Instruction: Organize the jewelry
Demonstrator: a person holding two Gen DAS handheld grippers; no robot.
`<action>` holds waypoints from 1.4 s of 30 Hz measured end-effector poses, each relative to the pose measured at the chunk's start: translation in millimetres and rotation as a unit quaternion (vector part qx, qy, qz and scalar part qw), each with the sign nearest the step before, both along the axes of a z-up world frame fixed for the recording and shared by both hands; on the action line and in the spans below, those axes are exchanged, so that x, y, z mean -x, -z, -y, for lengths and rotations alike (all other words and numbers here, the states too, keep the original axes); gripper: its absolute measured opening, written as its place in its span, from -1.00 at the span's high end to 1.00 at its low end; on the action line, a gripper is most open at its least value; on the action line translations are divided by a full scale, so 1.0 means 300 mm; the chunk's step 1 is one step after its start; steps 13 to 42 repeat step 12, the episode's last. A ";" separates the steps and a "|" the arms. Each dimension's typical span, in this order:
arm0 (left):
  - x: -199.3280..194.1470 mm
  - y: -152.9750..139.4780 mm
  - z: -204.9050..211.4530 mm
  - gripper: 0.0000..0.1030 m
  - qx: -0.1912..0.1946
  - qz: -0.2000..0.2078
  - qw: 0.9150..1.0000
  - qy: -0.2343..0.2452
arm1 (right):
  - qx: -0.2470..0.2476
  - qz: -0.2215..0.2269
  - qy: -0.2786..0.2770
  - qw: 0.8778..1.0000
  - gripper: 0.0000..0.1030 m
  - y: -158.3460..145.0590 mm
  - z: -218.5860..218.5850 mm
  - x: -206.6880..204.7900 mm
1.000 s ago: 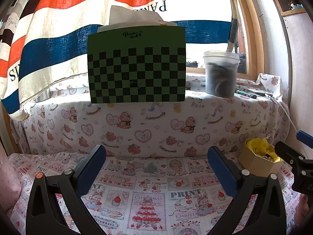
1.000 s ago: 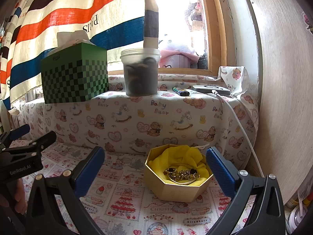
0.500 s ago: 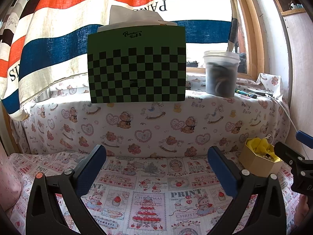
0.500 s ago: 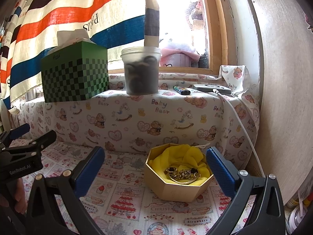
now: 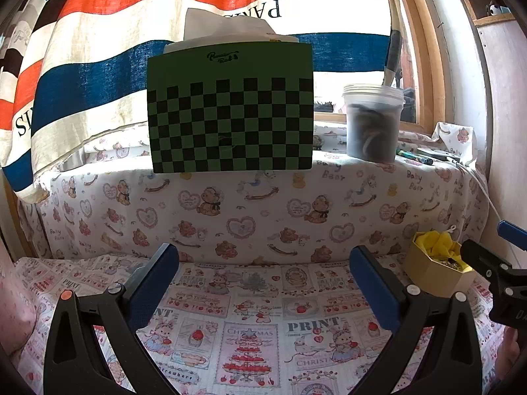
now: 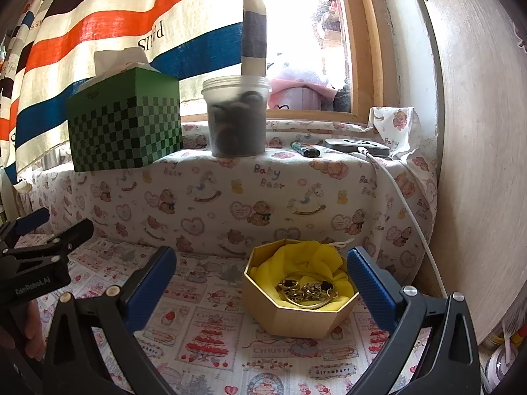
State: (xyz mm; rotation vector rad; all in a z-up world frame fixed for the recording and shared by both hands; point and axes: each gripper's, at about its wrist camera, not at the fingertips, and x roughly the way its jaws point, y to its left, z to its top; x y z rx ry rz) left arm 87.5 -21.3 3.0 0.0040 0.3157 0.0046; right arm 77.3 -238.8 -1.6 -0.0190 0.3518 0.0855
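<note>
A gold octagonal box (image 6: pixel 296 312) lined with yellow cloth holds a heap of gold jewelry (image 6: pixel 308 291). It sits on the patterned cloth between my right gripper's fingers, a little ahead of them. My right gripper (image 6: pixel 260 279) is open and empty. The box also shows at the far right of the left wrist view (image 5: pixel 434 270). My left gripper (image 5: pixel 263 279) is open and empty over bare patterned cloth, to the left of the box. Each gripper shows at the edge of the other's view.
A raised ledge (image 5: pixel 263 197) covered in bear-print cloth runs behind. On it stand a green checkered tissue box (image 5: pixel 230 108), a plastic tub (image 6: pixel 237 118), a lighter (image 6: pixel 304 149) and a device with a white cable (image 6: pixel 355 146). A wooden panel (image 6: pixel 477 164) stands at right.
Both grippers have barely moved; the right wrist view has shifted very slightly. Both grippers stay open.
</note>
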 end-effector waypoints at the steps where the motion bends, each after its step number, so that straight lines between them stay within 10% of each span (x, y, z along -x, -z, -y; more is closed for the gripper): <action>1: 0.000 0.000 0.000 -0.99 -0.001 -0.001 1.000 0.001 | 0.001 0.000 0.000 1.000 -1.00 0.000 -0.002 -0.001; 42: 0.003 -0.003 0.004 -0.99 -0.001 0.001 1.000 -0.002 | 0.001 0.000 -0.001 1.000 -1.00 -0.001 -0.002 -0.003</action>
